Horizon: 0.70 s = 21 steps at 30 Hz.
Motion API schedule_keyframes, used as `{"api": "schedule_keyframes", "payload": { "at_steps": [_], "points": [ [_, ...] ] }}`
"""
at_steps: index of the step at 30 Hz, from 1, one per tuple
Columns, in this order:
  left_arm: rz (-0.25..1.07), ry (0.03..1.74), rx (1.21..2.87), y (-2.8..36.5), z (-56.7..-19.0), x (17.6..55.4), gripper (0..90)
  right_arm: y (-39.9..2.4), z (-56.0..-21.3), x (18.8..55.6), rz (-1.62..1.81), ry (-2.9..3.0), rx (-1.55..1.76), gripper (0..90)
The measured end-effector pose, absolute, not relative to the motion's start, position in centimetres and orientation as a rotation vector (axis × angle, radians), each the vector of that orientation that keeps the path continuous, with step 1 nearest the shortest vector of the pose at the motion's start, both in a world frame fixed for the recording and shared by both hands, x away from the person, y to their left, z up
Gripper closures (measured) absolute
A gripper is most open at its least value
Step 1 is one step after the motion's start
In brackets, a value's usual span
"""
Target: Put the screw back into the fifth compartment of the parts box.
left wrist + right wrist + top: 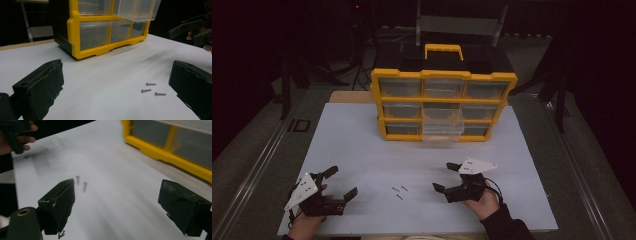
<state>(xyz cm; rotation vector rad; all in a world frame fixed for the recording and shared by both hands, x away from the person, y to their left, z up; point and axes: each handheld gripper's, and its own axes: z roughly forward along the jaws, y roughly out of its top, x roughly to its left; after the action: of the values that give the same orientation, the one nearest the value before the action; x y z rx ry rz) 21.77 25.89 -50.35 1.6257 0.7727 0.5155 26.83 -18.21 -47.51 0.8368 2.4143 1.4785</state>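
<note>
A drawer cabinet stands at the far middle of the desk, with one middle drawer pulled out toward the person. Three screws lie close together on the desk well in front of the cabinet. The left hand-held gripper sits to their left, the right hand-held gripper to their right, both near the desk's front edge.

Dim workshop (yellow parts organizer, white worktable).
</note>
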Motion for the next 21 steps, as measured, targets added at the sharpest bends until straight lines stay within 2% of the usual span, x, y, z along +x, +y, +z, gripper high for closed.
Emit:
{"api": "schedule_keyframes", "payload": {
  "at_steps": [14,21],
  "points": [
    [0.52,0.761,1.634,25.8,-50.3,21.7,0.6,-13.4,-48.5,27.3,1.46,2.549,0.705,15.0],
    [0.521,0.755,1.642,25.8,-50.3,21.7,0.6,-11.5,-49.0,27.8,1.489,2.595,0.662,23.8]
  ]
}}
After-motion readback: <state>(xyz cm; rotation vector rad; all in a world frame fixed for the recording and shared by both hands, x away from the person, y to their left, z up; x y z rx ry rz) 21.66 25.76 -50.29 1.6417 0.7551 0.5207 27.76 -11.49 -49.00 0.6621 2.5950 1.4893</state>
